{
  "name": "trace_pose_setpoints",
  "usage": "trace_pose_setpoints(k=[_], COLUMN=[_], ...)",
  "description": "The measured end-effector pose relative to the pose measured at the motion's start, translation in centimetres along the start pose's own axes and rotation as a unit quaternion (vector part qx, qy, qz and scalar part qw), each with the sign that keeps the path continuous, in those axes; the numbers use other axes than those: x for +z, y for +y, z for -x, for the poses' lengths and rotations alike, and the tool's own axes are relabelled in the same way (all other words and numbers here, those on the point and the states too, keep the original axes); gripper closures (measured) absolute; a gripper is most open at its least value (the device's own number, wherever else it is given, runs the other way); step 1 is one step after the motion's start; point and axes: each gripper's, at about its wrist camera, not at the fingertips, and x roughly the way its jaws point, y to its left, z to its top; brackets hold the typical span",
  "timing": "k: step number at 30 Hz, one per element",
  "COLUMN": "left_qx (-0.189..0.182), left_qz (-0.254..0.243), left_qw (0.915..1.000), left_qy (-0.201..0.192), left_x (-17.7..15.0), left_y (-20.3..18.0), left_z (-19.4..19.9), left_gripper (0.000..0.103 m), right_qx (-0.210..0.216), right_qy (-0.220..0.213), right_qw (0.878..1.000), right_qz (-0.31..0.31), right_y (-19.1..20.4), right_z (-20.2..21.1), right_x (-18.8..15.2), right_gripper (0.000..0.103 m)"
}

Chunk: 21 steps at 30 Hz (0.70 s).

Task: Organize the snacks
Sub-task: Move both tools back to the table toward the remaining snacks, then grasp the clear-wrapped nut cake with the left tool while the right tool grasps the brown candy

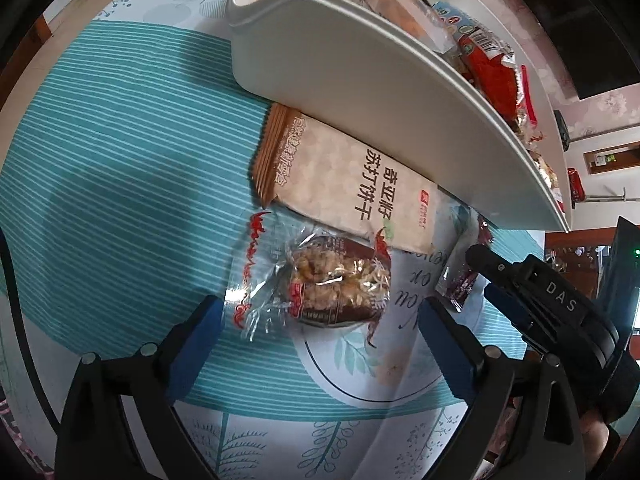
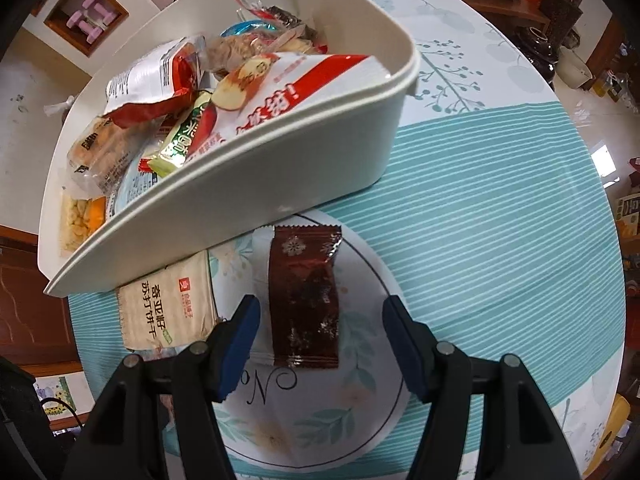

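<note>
1. The left hand-held gripper (image 1: 320, 344) points steeply down at the worktop (image 1: 120, 160). Its two blue pads stand wide apart and hold nothing.
2. A clear-wrapped nut snack (image 1: 328, 284) lies flat on the worktop just ahead of the left hand-held gripper, between the lines of its two fingers. The pads do not touch it.
3. The right hand-held gripper (image 2: 320, 344) also points steeply down. Its jaws stand partly open and grip nothing.
4. A dark brown foil packet (image 2: 304, 300) lies flat between the right hand-held gripper's fingers, with a gap on each side. It reaches forward past the fingertips.
5. A beige cracker packet (image 1: 340, 184) lies ahead of the left hand-held gripper, beyond the nut snack. In the right wrist view the same packet (image 2: 168, 308) sits to the left of the right hand-held gripper.
6. A white bin (image 2: 304, 160) stands beyond all three loose packets, ahead of both hand-held grippers. One edge of the cracker packet lies under its near wall.
7. Count: two hand-held grippers, one bin, three loose packets on the worktop.
8. The bin is heaped with snack packs. They overlap, so an exact count cannot be told.
9. The right hand-held gripper shows at the right of the left wrist view, close beside the left one.
</note>
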Motion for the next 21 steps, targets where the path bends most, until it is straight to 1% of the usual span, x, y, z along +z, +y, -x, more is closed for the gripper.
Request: trace_pose_setpoints(k=[2,4,14,17,19,21], left_qx=[0.02,0.023,0.049,0.063,0.073,0.078], left_qz=[-0.004,-0.007,-0.014,-0.018,-0.021,-0.027], left_qw=[0.9998,0.9997,0.9987,0.9978,0.9971,0.9966], left_qy=[0.002,0.007,0.001,-0.001,-0.004,-0.005], left_x=[0.1,0.3,0.4,0.2,0.2,0.2], left_y=[-0.3,-0.5,-1.6,-1.8,-1.9,-2.3], left_z=[-0.5,-0.9,-1.3,-1.2,-1.1,-1.1], left_gripper=[0.006,0.006,0.007,0.012,0.019,0.022], right_qx=[-0.008,-0.013,-0.038,-0.047,-0.053,-0.058], right_qy=[0.001,-0.001,-0.007,-0.008,-0.009,-0.01], right_qw=[1.0,1.0,0.999,0.999,0.998,0.998], right_qz=[0.0,0.001,0.017,0.025,0.03,0.035], right_y=[0.3,0.9,2.4,3.5,4.1,4.6], right_z=[-0.3,-0.5,-0.5,-0.7,-0.7,-0.9], right_x=[0.0,0.0,-0.5,-0.8,-1.0,-1.0], right_gripper=[0.039,0.039,0.039,0.039,0.039,0.039])
